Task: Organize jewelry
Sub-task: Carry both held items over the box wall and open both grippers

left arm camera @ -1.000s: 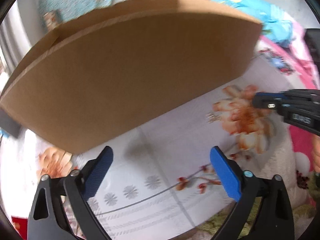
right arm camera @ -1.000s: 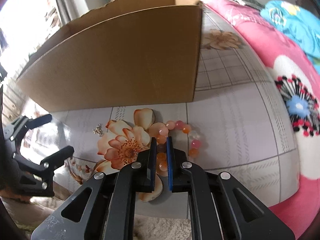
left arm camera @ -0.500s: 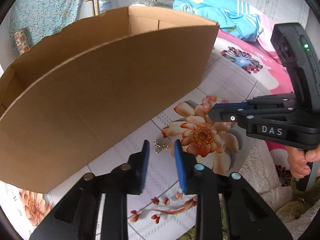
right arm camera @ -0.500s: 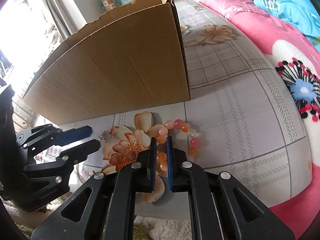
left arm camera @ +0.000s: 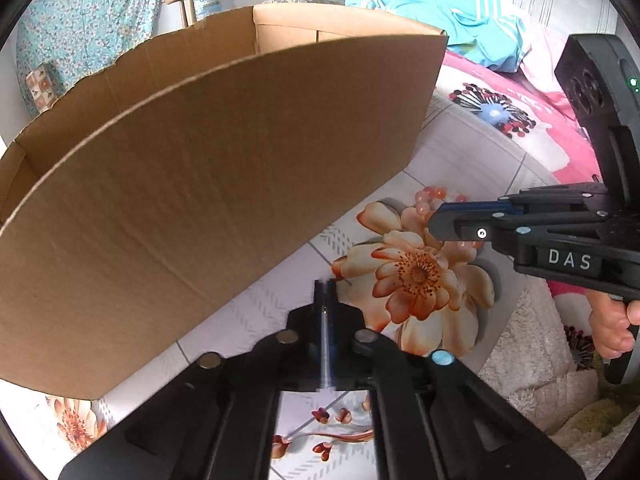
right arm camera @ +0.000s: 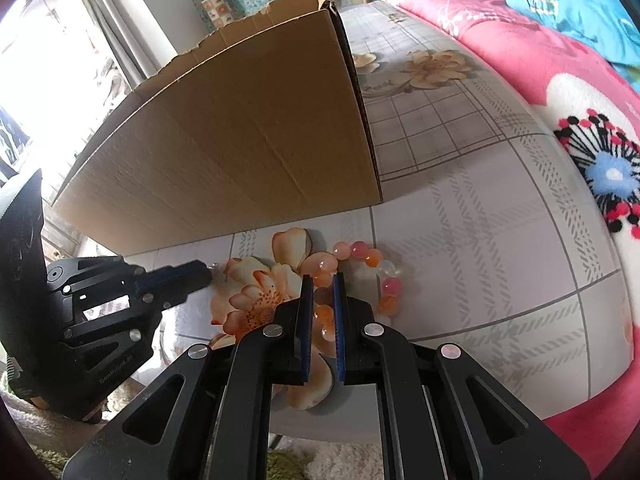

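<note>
A bracelet of pink and orange beads (right arm camera: 370, 258) lies on the flowered tabletop in front of a large open cardboard box (right arm camera: 248, 160). My right gripper (right arm camera: 323, 280) is shut on the near side of the bracelet, beads between its blue pads. In the left wrist view the beads (left arm camera: 430, 196) show just past the right gripper (left arm camera: 436, 220). My left gripper (left arm camera: 325, 283) is shut at the spot where a small gold trinket lay; a glint (right arm camera: 215, 265) shows at its tip in the right wrist view (right arm camera: 200, 274). The box (left arm camera: 208, 184) stands just behind it.
A pink flowered blanket (right arm camera: 560, 80) and a blue cloth (right arm camera: 580, 4) lie to the right of the table. A white fluffy rug (left arm camera: 532, 352) lies below the table edge. A patterned curtain (left arm camera: 88, 28) hangs behind the box.
My left gripper moved right toward the small gold trinket and closed from wide open to shut over it. My right gripper stayed shut on the bracelet with little movement.
</note>
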